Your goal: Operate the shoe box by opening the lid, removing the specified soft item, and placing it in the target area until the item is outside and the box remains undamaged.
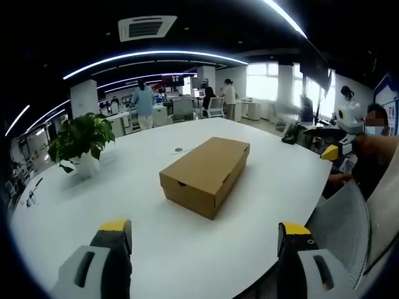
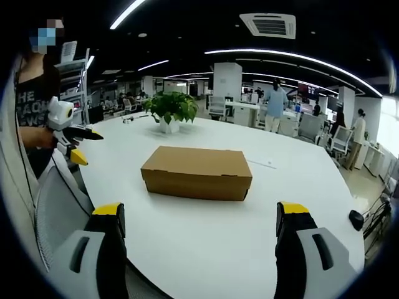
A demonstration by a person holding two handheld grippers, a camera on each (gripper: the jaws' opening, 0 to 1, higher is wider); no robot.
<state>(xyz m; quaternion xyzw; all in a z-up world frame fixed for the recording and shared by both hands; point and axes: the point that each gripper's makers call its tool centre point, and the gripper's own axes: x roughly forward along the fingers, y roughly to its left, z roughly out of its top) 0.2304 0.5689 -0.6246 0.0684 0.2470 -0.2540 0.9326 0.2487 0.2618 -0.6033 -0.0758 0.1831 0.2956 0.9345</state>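
Note:
A brown cardboard shoe box (image 1: pixel 206 174) lies shut on the white table (image 1: pixel 124 193), its lid down. In the left gripper view my left gripper (image 1: pixel 204 235) stands open a short way before the box, nothing between its yellow-tipped jaws. The right gripper (image 1: pixel 336 149) shows at the right edge, held by a person. In the right gripper view the shoe box (image 2: pixel 197 172) lies broadside ahead, and my right gripper (image 2: pixel 199 218) is open and apart from it. The left gripper (image 2: pixel 73 142) shows at the left, off the table's edge.
A potted green plant (image 1: pixel 81 142) (image 2: pixel 171 107) stands on the table beyond the box. A grey mesh chair (image 1: pixel 343 227) (image 2: pixel 53 208) sits at the table's edge near the person. A small black object (image 2: pixel 356 219) lies at the right rim. People stand in the office behind.

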